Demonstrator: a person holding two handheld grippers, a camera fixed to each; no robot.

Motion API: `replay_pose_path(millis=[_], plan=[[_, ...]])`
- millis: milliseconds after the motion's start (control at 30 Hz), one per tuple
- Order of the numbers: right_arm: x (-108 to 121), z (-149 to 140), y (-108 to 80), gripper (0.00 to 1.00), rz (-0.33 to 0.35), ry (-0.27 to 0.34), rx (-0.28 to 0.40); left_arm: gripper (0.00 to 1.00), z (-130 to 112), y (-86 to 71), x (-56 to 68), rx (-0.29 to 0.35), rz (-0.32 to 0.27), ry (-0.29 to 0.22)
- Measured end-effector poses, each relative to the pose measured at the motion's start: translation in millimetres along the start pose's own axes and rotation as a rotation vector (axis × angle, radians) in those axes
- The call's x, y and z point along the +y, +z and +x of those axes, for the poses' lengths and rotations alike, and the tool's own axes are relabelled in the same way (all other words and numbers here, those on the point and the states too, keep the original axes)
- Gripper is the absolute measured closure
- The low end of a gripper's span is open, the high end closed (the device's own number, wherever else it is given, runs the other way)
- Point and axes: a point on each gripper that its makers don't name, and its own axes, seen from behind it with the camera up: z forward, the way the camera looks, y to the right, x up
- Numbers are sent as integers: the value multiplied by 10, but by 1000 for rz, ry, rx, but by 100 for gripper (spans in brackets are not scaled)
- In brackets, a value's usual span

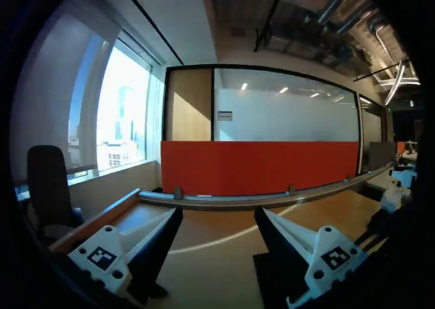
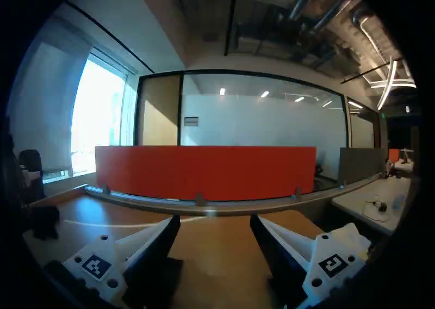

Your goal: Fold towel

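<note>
We see the left gripper [image 1: 217, 230] held over a wooden bench [image 1: 217, 254], its two fingers [image 1: 144, 241] spread wide with only air between them. The right gripper [image 2: 215, 235] hangs over the same wood, its two fingers [image 2: 138, 246] also spread and pinching nothing. Where the towel lies relative to either pair we cannot tell. Past the bench edge stands one orange divider panel [image 1: 255, 167]. One black chair [image 1: 49, 186] sits by the window [image 1: 122, 113].
</note>
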Motion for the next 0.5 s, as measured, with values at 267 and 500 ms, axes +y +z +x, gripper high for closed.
replay_pose_path(millis=[267,500], plan=[[-1,401,-79,0,-9,-8,9,3,109,-66,80,-23,-13,-7],[-48,520,-93,0,2,-20,-8,2,128,-58,188,-53,-47,7]])
